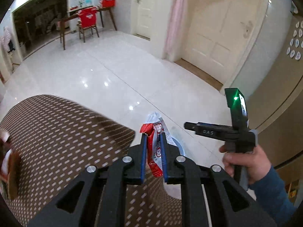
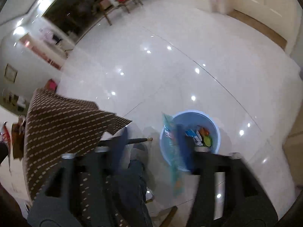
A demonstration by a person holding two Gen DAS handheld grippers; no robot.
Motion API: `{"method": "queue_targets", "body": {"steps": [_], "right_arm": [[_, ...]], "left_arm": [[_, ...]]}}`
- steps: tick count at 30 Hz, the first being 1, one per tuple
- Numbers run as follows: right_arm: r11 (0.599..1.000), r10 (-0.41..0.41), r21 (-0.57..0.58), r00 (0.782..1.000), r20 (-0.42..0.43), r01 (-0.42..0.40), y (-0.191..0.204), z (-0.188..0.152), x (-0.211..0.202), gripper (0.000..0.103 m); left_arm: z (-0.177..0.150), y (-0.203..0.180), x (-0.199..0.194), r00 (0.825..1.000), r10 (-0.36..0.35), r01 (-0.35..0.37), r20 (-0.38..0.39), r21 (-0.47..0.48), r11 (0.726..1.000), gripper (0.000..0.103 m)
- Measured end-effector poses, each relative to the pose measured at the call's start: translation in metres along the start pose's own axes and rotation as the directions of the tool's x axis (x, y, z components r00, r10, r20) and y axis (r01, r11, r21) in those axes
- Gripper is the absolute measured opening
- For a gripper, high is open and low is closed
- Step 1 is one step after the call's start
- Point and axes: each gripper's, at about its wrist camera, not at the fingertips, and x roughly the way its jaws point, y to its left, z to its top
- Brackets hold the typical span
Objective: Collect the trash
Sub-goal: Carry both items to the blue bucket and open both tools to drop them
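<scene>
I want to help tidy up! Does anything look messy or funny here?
One thing: a teal wrapper hangs half out of the blue bin, draped over its rim beside the open right hand-held gripper. It isn't properly inside yet. The left hand-held gripper holds a red and white wrapper that needs binning.

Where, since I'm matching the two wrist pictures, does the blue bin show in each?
Left wrist: blue bin low centre, mostly hidden behind the left tool.
Right wrist: lower right of centre, trash inside.
Shared landmark: brown patterned tablecloth, at left in both.
</scene>
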Motion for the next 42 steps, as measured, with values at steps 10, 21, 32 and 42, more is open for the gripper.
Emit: {"method": "queue_targets", "body": {"steps": [10, 21, 32, 42], "right_arm": [[0.993, 0.022, 0.107, 0.985, 0.171, -0.041, -0.038, -0.002, -0.071, 0.076], [0.993, 0.012, 0.108, 0.952, 0.307, -0.047, -0.045, 0.012, -0.127, 0.084], [0.993, -0.046, 0.117, 0.951, 0.306, 0.011, -0.029, 0.000, -0.125, 0.097], [0.997, -0.068, 0.042, 0.941, 0.332, 0.057, 0.020, -0.005, -0.142, 0.097]], "left_arm": [[0.019, -0.041, 0.069, 0.991, -0.068, 0.077, -0.114, 0.079, 0.994, 0.013], [0.031, -0.054, 0.124, 0.966, -0.109, 0.131, -0.234, 0.079, 0.988, 0.055], [0.037, -0.039, 0.080, 0.994, -0.009, 0.014, -0.113, 0.048, 0.999, 0.089], [0.028, -0.023, 0.000, 0.999, 0.006, -0.007, 0.032, 0.013, 1.000, 0.091]]}}
